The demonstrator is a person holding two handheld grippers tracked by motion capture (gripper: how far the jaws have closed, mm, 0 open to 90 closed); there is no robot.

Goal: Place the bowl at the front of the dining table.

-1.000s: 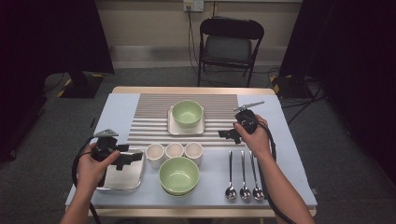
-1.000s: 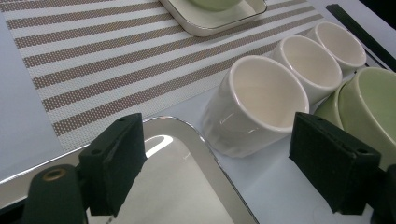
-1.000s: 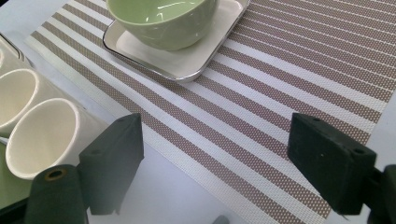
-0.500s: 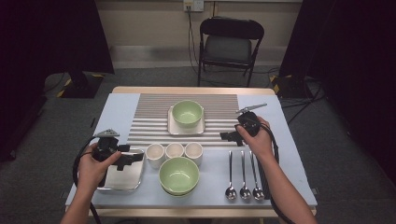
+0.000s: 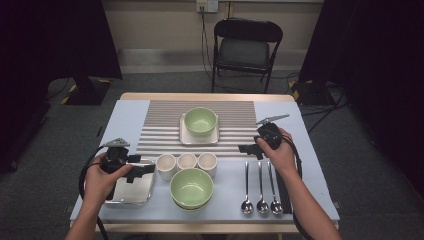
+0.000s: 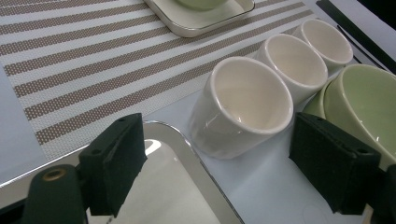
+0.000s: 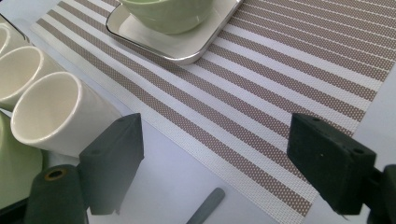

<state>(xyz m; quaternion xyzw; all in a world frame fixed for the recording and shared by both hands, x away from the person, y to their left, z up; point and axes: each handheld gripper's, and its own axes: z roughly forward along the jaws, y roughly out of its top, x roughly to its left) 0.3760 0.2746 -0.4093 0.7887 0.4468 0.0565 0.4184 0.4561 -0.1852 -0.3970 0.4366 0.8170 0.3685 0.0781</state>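
Left claw (image 5: pixel 146 171) held released over metal tray (image 5: pixel 131 192); nearest white cup (image 6: pixel 243 105) seen just beyond jaws, between them, untouched, upright on surface. Right claw (image 5: pixel 248 149) held released above striped placemat (image 5: pixel 165 125), spoons (image 5: pixel 260 187) near.

Three cups (image 5: pixel 186 161) in a tight touching row, green bowl (image 5: pixel 191 187) just behind, striped mat (image 5: pixel 160 132) open.
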